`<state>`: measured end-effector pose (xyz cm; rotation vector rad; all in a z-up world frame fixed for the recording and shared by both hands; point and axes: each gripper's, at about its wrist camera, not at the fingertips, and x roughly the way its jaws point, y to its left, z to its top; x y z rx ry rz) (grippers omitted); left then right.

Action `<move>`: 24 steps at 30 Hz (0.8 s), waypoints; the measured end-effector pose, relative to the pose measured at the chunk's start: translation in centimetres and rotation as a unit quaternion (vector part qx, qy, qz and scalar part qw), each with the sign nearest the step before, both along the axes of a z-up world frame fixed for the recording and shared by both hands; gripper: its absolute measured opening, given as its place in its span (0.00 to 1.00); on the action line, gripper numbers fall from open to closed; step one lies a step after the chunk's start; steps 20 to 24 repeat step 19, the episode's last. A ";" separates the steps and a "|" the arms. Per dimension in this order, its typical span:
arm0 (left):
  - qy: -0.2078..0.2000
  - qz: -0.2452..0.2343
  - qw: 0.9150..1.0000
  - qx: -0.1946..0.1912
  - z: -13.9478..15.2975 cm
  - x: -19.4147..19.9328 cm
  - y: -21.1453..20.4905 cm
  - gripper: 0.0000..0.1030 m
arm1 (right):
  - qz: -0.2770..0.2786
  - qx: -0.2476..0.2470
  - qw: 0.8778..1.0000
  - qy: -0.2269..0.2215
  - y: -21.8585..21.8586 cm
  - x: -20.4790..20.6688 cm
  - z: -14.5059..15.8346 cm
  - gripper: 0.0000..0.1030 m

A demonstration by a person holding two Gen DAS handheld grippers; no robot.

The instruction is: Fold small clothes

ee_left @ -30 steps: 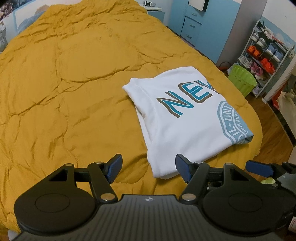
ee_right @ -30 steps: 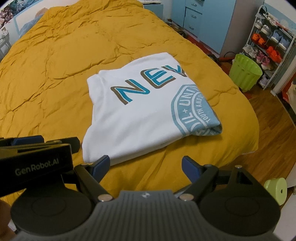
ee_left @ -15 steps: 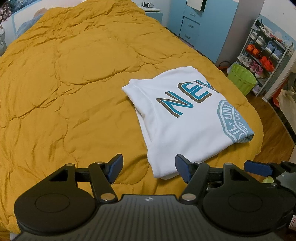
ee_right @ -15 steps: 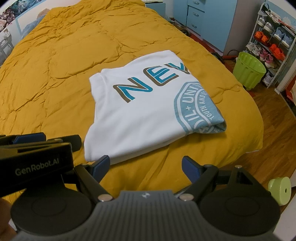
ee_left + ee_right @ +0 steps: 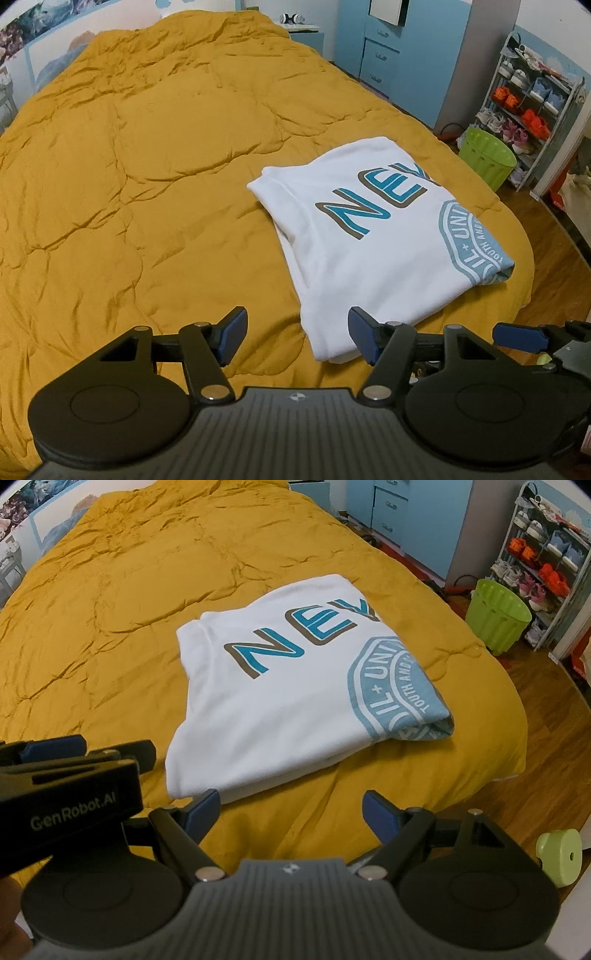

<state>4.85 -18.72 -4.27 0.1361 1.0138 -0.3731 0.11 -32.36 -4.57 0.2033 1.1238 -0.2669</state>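
Note:
A folded white T-shirt (image 5: 369,266) with blue and brown lettering and a round blue emblem lies flat near the foot of the bed, at its right side. My left gripper (image 5: 297,336) hovers open just before the shirt's near left corner, with nothing pinched between its blue pads. My right gripper (image 5: 291,812) is open too, in front of the shirt (image 5: 288,709) at its near edge and clear of the cloth. The two grippers sit side by side; the left one's black body (image 5: 70,797) fills the left of the right wrist view.
A mustard-yellow quilt (image 5: 129,184) covers the whole bed. To the right, beyond the bed edge, is wooden floor (image 5: 546,746) with a green basket (image 5: 496,616), a shoe rack (image 5: 543,561) and blue drawers (image 5: 384,48). A small green round object (image 5: 557,856) lies low at the right.

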 end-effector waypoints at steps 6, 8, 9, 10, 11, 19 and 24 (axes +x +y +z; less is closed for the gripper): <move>0.002 -0.001 1.000 -0.001 -0.1 0.1 0.0 0.71 | 0.000 -0.001 1.000 0.001 -0.1 0.0 -0.1 0.77; 0.007 -0.001 1.000 -0.003 -0.2 0.1 0.0 0.71 | 0.000 0.001 1.000 0.001 -0.2 0.0 -0.2 0.77; 0.008 -0.001 1.000 -0.003 -0.2 0.1 0.0 0.71 | 0.000 0.000 1.000 0.001 -0.1 0.0 -0.2 0.77; 0.008 -0.001 1.000 -0.003 -0.2 0.2 0.0 0.71 | 0.000 0.000 1.000 0.002 -0.1 0.0 -0.2 0.77; 0.008 -0.001 1.000 -0.003 -0.2 0.2 -0.1 0.71 | 0.000 0.000 1.000 0.002 -0.1 0.0 -0.2 0.77; 0.005 -0.004 1.000 0.002 -0.4 0.1 -0.1 0.71 | -0.001 0.001 1.000 0.002 -0.2 0.0 -0.3 0.77; 0.005 -0.004 1.000 0.002 -0.4 0.1 -0.1 0.71 | -0.001 0.001 1.000 0.002 -0.2 0.0 -0.3 0.77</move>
